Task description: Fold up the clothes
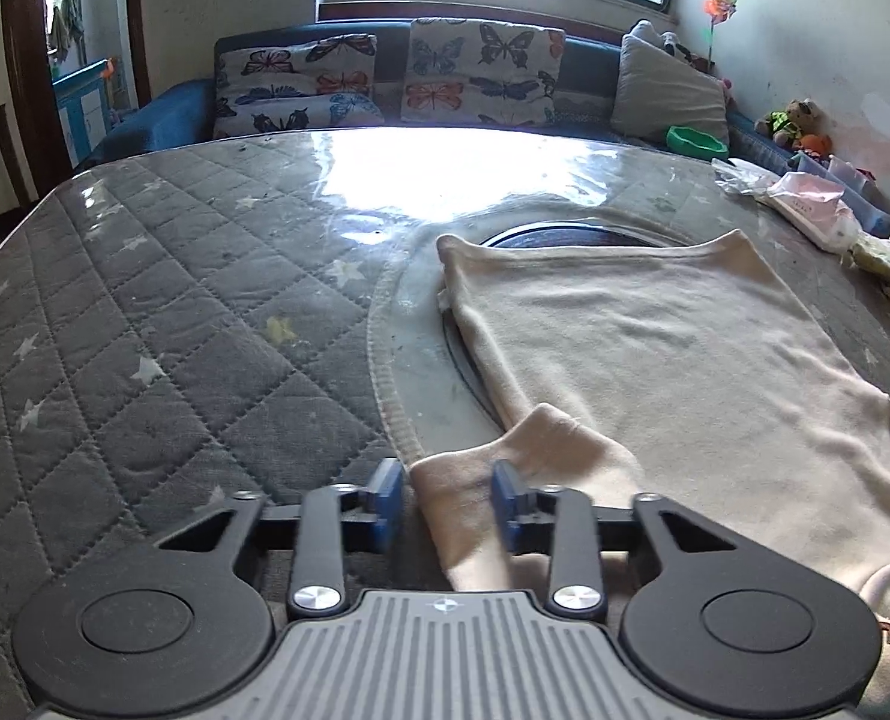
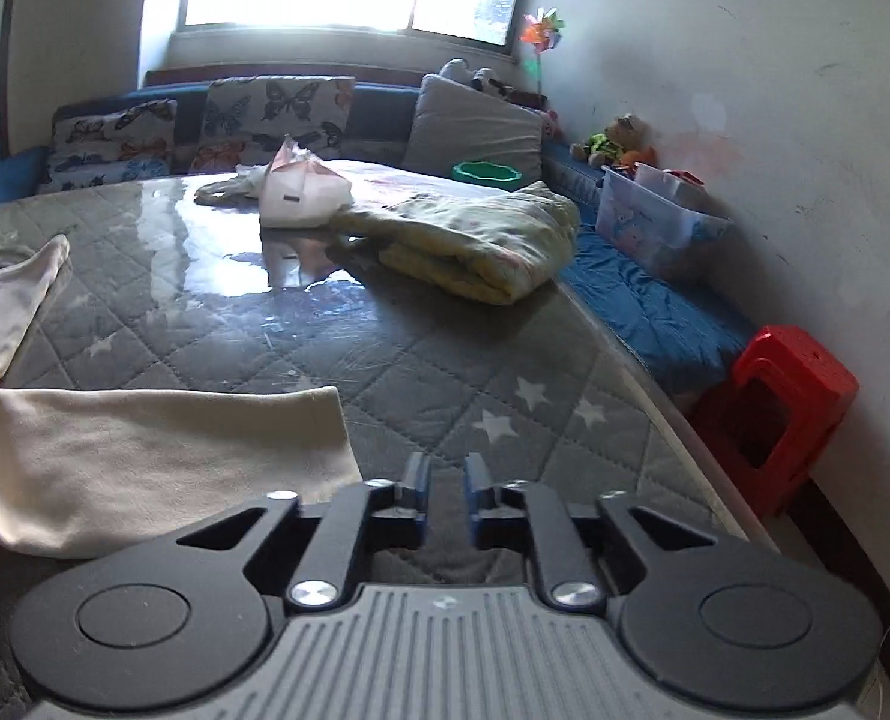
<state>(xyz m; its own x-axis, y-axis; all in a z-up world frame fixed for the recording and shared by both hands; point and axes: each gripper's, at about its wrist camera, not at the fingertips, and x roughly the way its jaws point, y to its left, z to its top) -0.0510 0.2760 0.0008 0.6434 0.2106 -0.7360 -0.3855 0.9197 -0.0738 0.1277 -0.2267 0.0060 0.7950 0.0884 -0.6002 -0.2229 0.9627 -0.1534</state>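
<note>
Quilted table, folded yellow blanket beyond.

A table covered in grey quilted, star-printed cloth under a glossy clear sheet is carrying everything. A cream garment is lying spread flat on it, partly over a dark round inset. Farther off, a folded yellow-green cloth and a pink-white packet are resting on it.
</note>
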